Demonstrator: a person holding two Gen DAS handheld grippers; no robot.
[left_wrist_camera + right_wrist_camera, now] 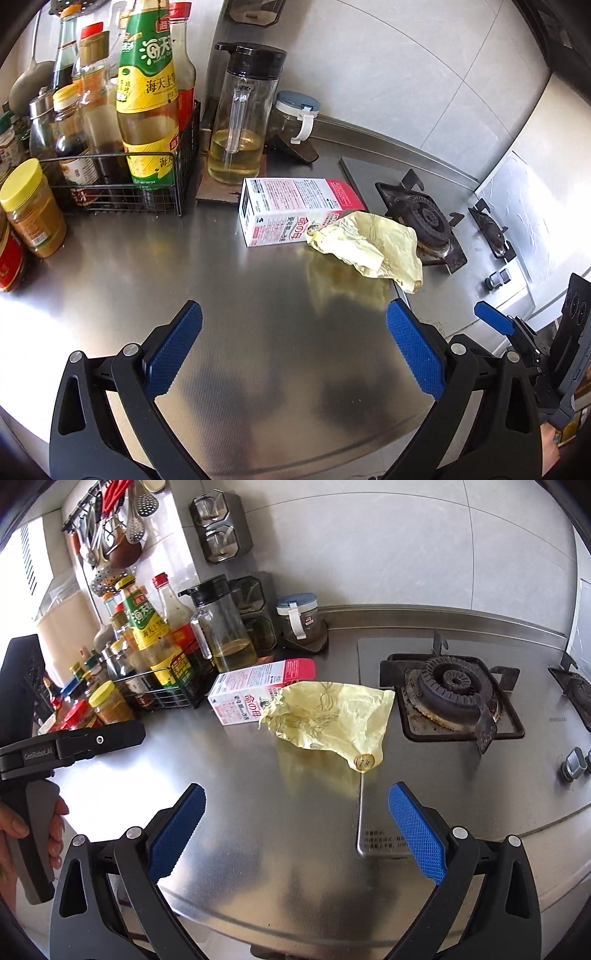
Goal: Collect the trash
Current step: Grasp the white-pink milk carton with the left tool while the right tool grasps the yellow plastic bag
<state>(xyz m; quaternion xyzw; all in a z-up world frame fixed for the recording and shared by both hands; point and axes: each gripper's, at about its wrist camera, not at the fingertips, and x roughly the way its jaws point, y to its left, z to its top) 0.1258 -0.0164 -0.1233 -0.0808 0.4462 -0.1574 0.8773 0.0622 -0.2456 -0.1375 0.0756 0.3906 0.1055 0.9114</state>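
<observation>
A crumpled pale yellow wrapper (369,245) lies on the steel counter (229,295), its left end against a pink and white carton (291,210) that lies on its side. Both show in the right wrist view too, the wrapper (328,716) and the carton (255,694). My left gripper (293,350) is open and empty, above the counter short of the wrapper. My right gripper (295,830) is open and empty, also short of the wrapper. The right gripper's blue fingertip (493,319) shows at the right of the left wrist view.
A wire rack of sauce bottles (122,155) and jars (31,210) stand at the left. A glass oil dispenser (240,122) and a small lidded jar (295,118) stand behind the carton. A gas burner (454,694) and knobs (574,762) are at the right.
</observation>
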